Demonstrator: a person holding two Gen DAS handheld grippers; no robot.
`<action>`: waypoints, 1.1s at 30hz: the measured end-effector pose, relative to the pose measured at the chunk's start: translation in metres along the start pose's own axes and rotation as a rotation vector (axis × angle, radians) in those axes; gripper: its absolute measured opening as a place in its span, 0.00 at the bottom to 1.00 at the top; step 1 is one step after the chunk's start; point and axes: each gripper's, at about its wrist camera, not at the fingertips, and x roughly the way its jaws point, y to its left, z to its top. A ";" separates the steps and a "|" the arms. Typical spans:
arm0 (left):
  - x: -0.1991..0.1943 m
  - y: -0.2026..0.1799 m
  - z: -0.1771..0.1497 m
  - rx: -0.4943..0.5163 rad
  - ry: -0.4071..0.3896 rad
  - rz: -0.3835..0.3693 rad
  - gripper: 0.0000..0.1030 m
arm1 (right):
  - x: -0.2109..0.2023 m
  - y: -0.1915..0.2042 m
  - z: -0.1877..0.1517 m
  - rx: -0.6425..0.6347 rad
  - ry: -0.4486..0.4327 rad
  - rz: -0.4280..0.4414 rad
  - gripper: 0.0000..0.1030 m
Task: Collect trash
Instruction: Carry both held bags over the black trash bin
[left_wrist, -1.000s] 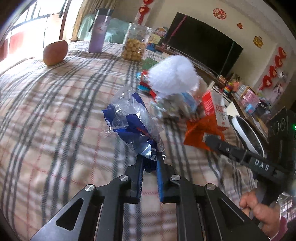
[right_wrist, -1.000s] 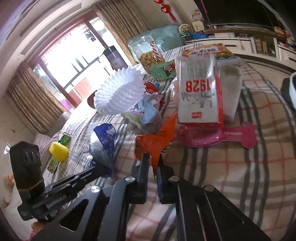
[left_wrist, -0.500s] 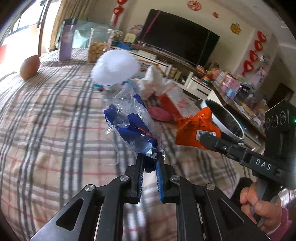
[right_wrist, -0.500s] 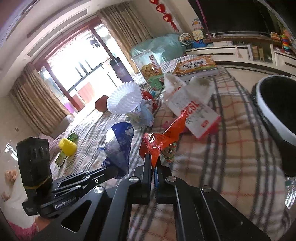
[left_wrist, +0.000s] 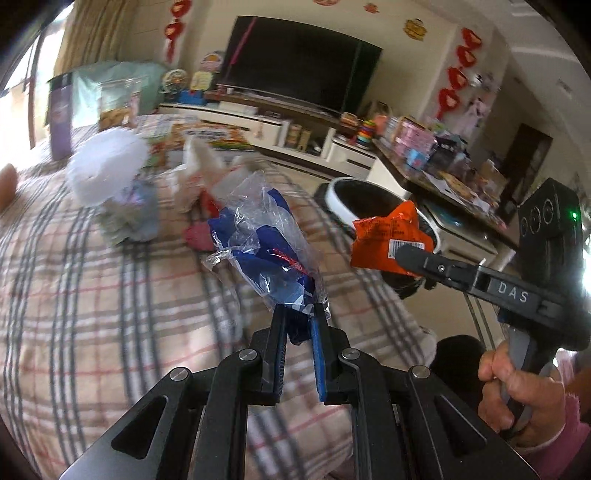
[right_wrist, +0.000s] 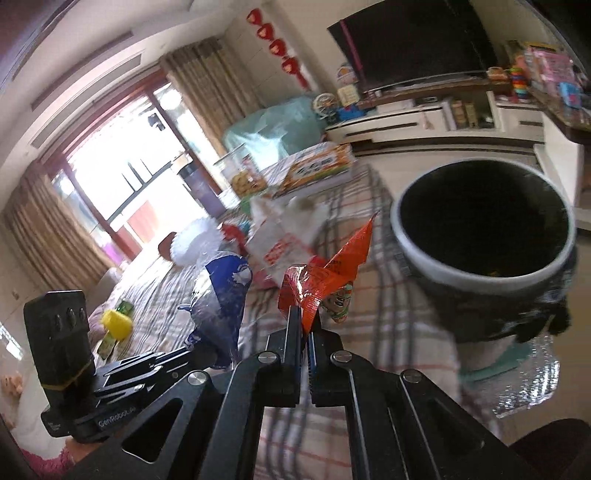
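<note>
Tilting downward, each tool (left_wrist: 298, 314) (right_wrist: 303, 325) pinches a wrapper (left_wrist: 266, 251) (right_wrist: 325, 277) above the table (left_wrist: 92, 295).

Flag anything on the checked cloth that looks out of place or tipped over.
A heap of loose litter sits mid-cloth: a white frilled paper liner lies tipped on crumpled wrappers, and a white-and-red paper bag lies flat beside them.

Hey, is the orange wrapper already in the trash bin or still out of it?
Out. The orange wrapper is pinched in the right gripper, beside the bin.
</note>
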 end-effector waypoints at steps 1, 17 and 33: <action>0.004 -0.004 0.003 0.013 0.003 -0.007 0.11 | -0.002 -0.002 0.001 0.004 -0.004 -0.006 0.02; 0.059 -0.031 0.035 0.077 0.024 -0.058 0.11 | -0.024 -0.047 0.015 0.052 -0.053 -0.082 0.02; 0.099 -0.056 0.063 0.126 0.029 -0.081 0.11 | -0.034 -0.077 0.035 0.068 -0.079 -0.139 0.02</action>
